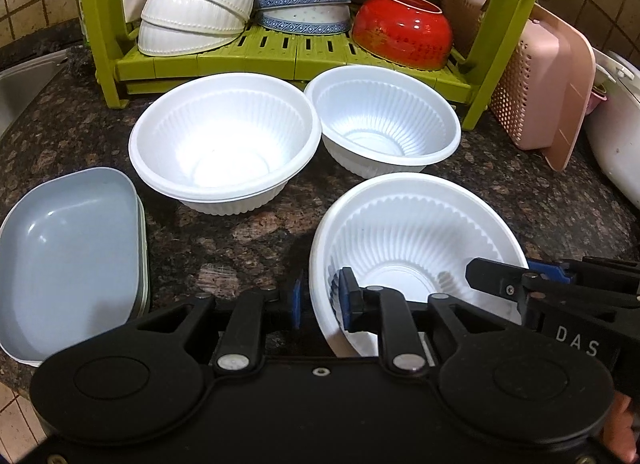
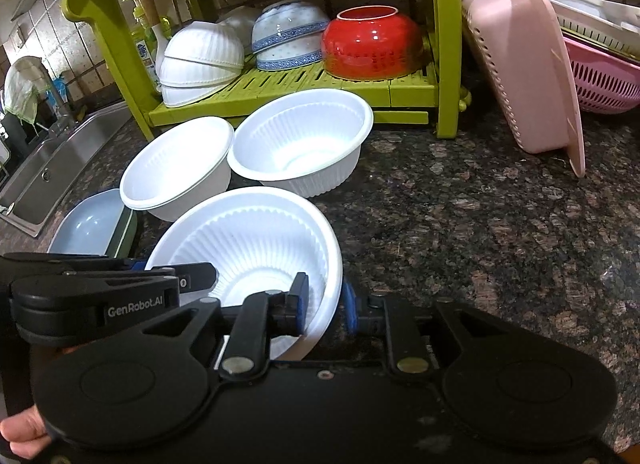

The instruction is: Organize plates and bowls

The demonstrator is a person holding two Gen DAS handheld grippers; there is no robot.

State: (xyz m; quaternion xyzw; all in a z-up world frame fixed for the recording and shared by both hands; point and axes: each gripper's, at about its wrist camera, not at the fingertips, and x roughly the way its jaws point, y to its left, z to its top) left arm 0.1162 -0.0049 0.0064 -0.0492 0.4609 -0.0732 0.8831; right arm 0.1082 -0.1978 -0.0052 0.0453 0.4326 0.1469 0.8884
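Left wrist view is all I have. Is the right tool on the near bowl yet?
Observer: The right tool straddles the near bowl's right rim, one finger inside, one outside, not closed.
Operator: Anything behind the pink rack?
Observer: A pink basket sits behind it.
Operator: Sink side?
Observer: A faucet stands at the sink.

home kitchen | sink (image 2: 44, 168) | dish rack (image 2: 280, 84) | granite counter (image 2: 480, 224)
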